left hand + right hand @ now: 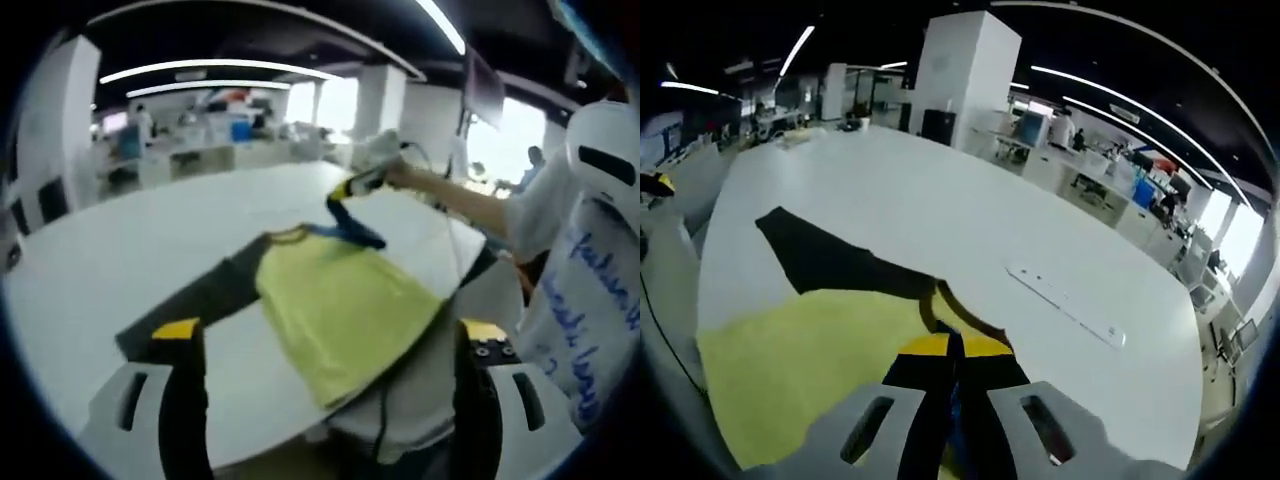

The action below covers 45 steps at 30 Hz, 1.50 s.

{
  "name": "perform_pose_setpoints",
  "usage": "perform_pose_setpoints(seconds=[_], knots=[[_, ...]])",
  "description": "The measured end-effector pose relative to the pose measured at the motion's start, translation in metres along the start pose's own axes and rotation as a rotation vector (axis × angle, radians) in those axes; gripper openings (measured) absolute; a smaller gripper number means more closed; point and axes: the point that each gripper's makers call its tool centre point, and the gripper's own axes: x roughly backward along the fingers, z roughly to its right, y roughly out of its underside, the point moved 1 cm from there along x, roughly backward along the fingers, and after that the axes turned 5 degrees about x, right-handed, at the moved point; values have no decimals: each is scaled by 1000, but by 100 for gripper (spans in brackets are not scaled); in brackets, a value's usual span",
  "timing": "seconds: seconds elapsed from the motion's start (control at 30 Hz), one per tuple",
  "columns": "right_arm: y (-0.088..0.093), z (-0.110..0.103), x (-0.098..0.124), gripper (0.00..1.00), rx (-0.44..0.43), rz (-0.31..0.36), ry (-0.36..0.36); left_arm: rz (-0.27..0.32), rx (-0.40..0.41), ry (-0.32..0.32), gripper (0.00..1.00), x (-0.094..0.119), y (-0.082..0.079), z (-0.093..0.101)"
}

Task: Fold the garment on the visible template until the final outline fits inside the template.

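A yellow T-shirt (340, 300) with dark grey sleeves lies flat on the white table (130, 250), hem toward the near edge. One dark sleeve (200, 300) spreads out to the left. My left gripper (330, 330) hovers open above the shirt, jaws wide apart with nothing between them. Across the shirt, a hand holds my right gripper (362, 236), its blue jaws down at the shoulder by the collar (285, 236). In the right gripper view the right gripper (952, 350) is shut on the yellow cloth (810, 350) next to the dark collar (965, 315); the dark sleeve (825, 258) stretches away.
A person in a white top (585, 300) stands at the table's right edge. A thin white strip (1065, 300) lies on the table beyond the collar. Desks, chairs and people fill the office in the background (200, 130). The table edge (300, 425) runs just below the hem.
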Motion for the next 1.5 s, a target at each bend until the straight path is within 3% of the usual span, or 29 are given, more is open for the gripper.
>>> perform_pose_setpoints(seconds=[0.47,1.5], knots=[[-15,-21,-29,1,-23,13,-31,-17,11,-6,99,5,4,-15],[-44,-44,-72,1,-46,38,-72,-38,32,17,99,2,9,-21]])
